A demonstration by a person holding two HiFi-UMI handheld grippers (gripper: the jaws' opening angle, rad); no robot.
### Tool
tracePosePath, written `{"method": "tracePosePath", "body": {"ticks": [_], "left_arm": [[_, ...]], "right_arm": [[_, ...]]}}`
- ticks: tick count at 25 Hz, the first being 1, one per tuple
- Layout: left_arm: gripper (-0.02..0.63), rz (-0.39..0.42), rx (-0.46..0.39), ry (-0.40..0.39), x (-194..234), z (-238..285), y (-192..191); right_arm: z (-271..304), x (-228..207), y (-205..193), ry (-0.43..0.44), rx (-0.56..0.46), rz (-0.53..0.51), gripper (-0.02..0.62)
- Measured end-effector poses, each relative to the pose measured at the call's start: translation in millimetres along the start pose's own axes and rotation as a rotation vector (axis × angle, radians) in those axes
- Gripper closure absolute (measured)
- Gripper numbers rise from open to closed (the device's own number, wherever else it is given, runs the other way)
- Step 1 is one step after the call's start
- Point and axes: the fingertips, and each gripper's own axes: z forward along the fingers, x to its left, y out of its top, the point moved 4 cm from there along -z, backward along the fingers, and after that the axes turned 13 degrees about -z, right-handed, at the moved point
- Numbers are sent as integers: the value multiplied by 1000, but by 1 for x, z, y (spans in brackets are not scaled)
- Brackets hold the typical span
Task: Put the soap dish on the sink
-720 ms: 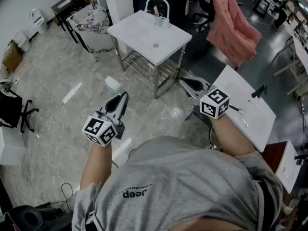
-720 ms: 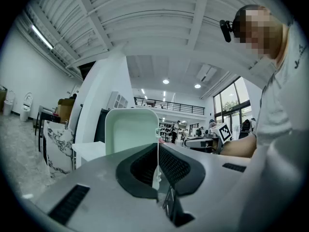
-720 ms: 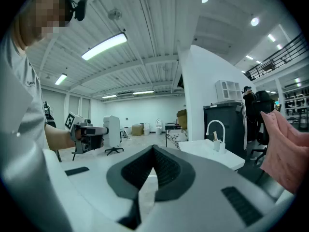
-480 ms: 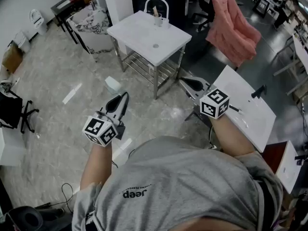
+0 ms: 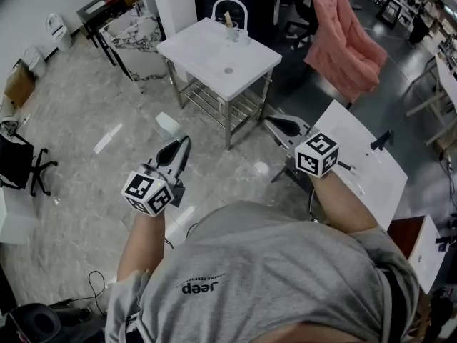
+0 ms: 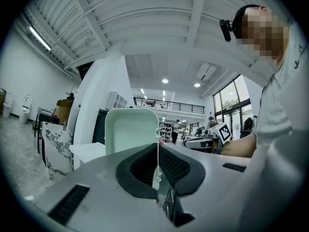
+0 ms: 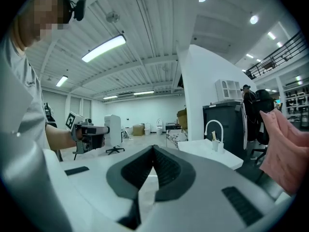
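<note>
pale green soap dish sits pinched by its edge in the left gripper, jaws nearly closed on it, up in the air. the white sink stands well ahead, so the approach and set-down are left. right gripper jaws meet, empty.

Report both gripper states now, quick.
Left gripper: shut on the soap dish.
Right gripper: shut, holding nothing.

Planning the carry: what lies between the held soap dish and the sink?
Only bare floor, by the head view. The soap dish, clamped in the left gripper's jaws, is well short of the sink.
</note>
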Motion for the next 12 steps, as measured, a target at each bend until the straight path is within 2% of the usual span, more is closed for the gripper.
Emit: {"method": "tracePosePath", "body": {"ticks": [12], "left_arm": [[589, 5, -17, -18, -57, 71, -18]], "right_arm": [[-67, -62, -15, -19, -4, -31, 537]]}}
